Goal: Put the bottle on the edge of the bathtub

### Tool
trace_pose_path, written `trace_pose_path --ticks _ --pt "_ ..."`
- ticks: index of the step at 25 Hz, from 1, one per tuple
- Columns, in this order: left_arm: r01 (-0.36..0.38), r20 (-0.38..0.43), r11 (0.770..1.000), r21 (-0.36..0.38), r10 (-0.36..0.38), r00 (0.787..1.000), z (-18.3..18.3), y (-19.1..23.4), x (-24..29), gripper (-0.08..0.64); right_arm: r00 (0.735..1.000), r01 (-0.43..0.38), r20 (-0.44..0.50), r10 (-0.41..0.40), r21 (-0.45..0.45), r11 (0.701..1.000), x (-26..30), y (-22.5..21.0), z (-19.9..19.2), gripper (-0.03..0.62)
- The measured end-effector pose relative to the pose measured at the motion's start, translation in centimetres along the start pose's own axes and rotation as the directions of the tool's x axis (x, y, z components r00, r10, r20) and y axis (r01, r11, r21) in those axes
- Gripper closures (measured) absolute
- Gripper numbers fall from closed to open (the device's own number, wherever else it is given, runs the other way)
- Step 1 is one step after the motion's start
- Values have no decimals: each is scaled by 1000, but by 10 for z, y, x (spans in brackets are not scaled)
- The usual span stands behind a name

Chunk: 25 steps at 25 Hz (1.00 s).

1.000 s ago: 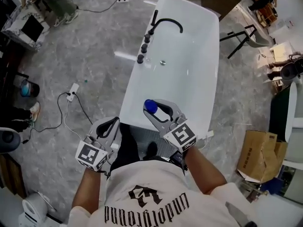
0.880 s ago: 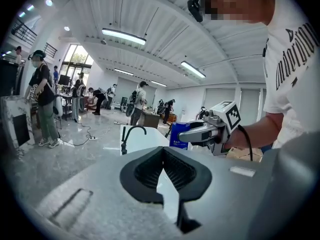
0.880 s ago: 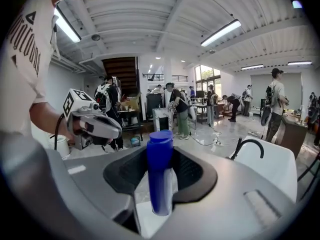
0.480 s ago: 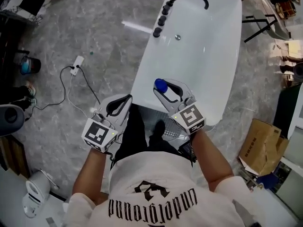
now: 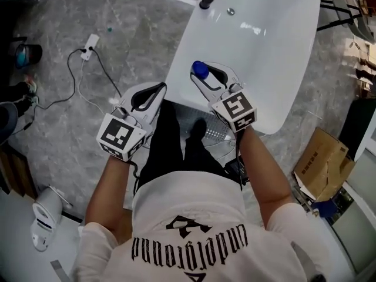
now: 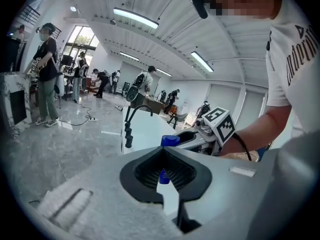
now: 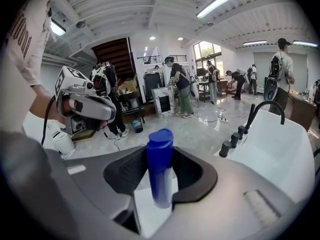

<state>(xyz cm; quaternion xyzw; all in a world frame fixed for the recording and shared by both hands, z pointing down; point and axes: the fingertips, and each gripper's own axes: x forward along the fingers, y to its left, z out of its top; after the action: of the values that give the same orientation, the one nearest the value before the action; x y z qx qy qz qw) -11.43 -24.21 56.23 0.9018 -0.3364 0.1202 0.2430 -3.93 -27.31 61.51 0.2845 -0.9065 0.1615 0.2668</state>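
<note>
A blue bottle (image 5: 199, 69) with a blue cap stands upright between the jaws of my right gripper (image 5: 209, 75), which is shut on it; it shows as a tall blue bottle (image 7: 160, 166) in the right gripper view. It hangs over the near left rim of the white bathtub (image 5: 258, 46). My left gripper (image 5: 160, 87) is shut with nothing in it, over the floor just left of the tub. From the left gripper view the bottle's cap (image 6: 170, 140) shows past the closed tips, with the bathtub (image 6: 142, 129) beyond.
Black tap knobs (image 5: 207, 2) sit on the tub's far left rim, and a black curved faucet (image 7: 261, 111) rises there. A power strip with cable (image 5: 89, 44) lies on the grey floor. A cardboard box (image 5: 320, 160) stands to the right. Several people stand far off.
Both grippers have risen in the head view as the camera tilted down; the tub's far end has slid out of frame. The right gripper still holds the bottle.
</note>
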Motion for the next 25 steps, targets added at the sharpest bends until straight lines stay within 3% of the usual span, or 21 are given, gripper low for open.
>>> trace_pose_path --ticks 16,25 --pt "7 -97 999 -51 -12 995 -61 60 60 552 989 -15 -144 13 -9 1000 93 -37 -82 442" --pt "20 -117 998 -60 -27 993 -71 53 79 552 982 -4 -191 -7 -57 998 95 -47 -106 443"
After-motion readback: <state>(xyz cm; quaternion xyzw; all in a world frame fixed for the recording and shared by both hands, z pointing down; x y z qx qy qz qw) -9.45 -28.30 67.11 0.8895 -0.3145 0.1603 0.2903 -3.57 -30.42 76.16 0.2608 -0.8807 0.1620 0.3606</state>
